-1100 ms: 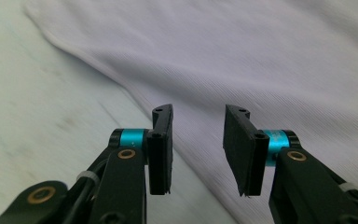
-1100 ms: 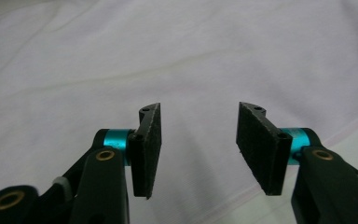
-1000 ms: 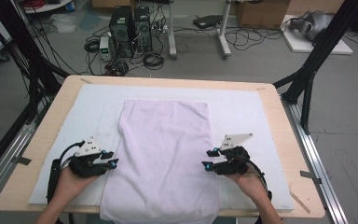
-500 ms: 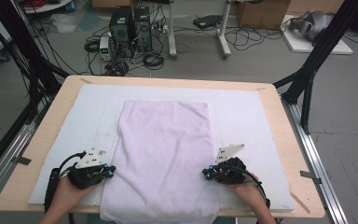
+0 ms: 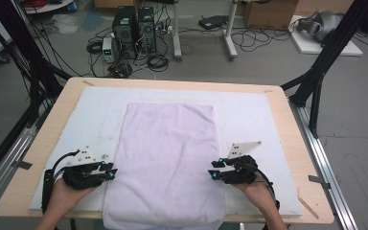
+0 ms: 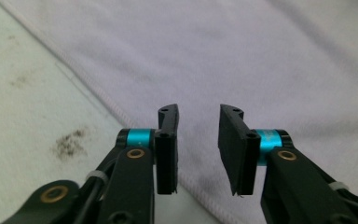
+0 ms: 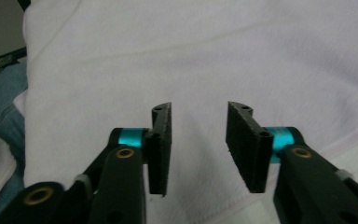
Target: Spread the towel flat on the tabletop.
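High view: the lilac towel (image 5: 167,163) lies flat at centre frame on the tabletop (image 5: 287,103), near hem overhanging the lower edge. The left claw (image 5: 109,171) and right claw (image 5: 214,169) flank its lower sides, farther up than half a second ago.

Left gripper view: jaws spread over the hem, having just reopened, nothing pinched. Advise straddling the hem before closing.

Right gripper view: the same; jaws spread above cloth.
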### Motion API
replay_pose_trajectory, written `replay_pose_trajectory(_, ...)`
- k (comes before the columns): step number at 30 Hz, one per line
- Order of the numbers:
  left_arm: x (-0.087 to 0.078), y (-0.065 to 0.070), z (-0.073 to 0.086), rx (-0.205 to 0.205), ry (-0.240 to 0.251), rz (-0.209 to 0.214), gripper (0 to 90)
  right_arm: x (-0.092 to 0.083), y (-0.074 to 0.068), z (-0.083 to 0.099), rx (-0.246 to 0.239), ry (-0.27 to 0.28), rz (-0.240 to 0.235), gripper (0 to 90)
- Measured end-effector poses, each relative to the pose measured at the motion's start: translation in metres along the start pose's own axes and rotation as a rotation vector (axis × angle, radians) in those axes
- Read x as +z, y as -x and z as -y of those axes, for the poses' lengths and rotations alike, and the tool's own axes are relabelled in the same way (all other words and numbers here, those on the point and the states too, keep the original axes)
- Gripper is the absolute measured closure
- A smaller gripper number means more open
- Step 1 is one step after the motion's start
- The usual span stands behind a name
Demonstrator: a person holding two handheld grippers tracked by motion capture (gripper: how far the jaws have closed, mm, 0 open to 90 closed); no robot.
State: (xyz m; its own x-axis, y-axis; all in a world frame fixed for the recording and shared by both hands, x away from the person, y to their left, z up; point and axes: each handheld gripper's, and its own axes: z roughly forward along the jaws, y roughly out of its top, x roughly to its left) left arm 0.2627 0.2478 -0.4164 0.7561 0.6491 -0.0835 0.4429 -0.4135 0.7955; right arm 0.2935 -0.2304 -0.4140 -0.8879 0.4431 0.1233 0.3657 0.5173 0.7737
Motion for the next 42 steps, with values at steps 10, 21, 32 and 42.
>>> replay_pose_trajectory(10, 0.009, -0.001, -0.029, 0.013, 0.062, 0.029, 49.3, 0.002, 0.011, -0.029, 0.008, 0.072, 0.054, 37.0)
replay_pose_trajectory(21, 0.015, 0.004, -0.049, 0.050, 0.068, 0.047, 45.3, 0.001, 0.010, -0.042, -0.011, 0.084, 0.068, 32.3)
replay_pose_trajectory(32, 0.016, 0.004, -0.049, 0.050, 0.060, 0.046, 43.7, 0.001, 0.011, -0.043, -0.017, 0.072, 0.071, 31.1)
replay_pose_trajectory(42, 0.020, 0.001, -0.052, 0.049, 0.069, 0.045, 43.2, 0.000, 0.009, -0.049, -0.032, 0.062, 0.078, 30.4)
